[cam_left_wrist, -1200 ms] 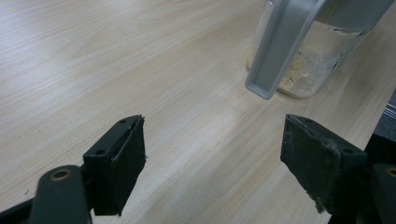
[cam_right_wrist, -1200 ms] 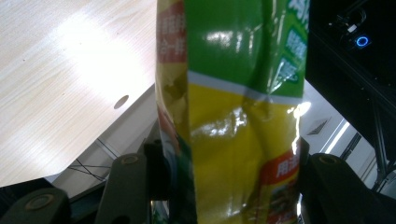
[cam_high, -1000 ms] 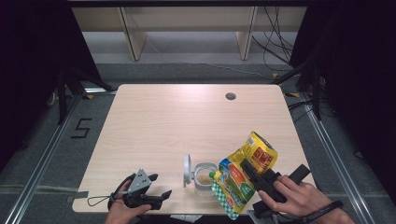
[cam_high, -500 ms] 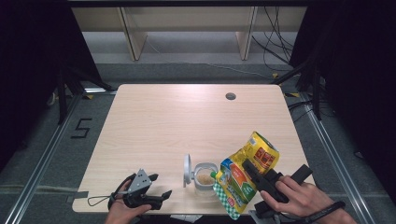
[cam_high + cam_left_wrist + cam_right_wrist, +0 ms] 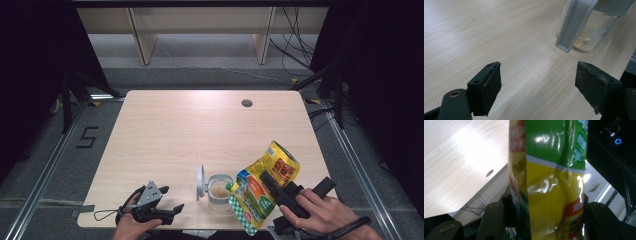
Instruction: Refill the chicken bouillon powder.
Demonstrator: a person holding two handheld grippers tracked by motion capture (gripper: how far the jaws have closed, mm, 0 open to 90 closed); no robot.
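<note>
Tilting toward the jar (image 5: 219,189), the yellow pouch (image 5: 262,190) runs diagonally, low end at the rim, clenched in the right gripper (image 5: 272,186); left gripper (image 5: 170,212) rests released on the worktop (image 5: 200,130)

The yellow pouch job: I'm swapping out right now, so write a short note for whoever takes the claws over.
Right claw: shut on the yellow pouch, held tilted with its low corner over the glass jar.
Left claw: open and holding nothing, on the table near its front edge, left of the jar.
Jar: lid swung open, a shallow layer of beige powder inside.
Done: jar opened, pouch lifted, some powder in.
Left: probably finish pouring, set the pouch down, close the lid.
</note>
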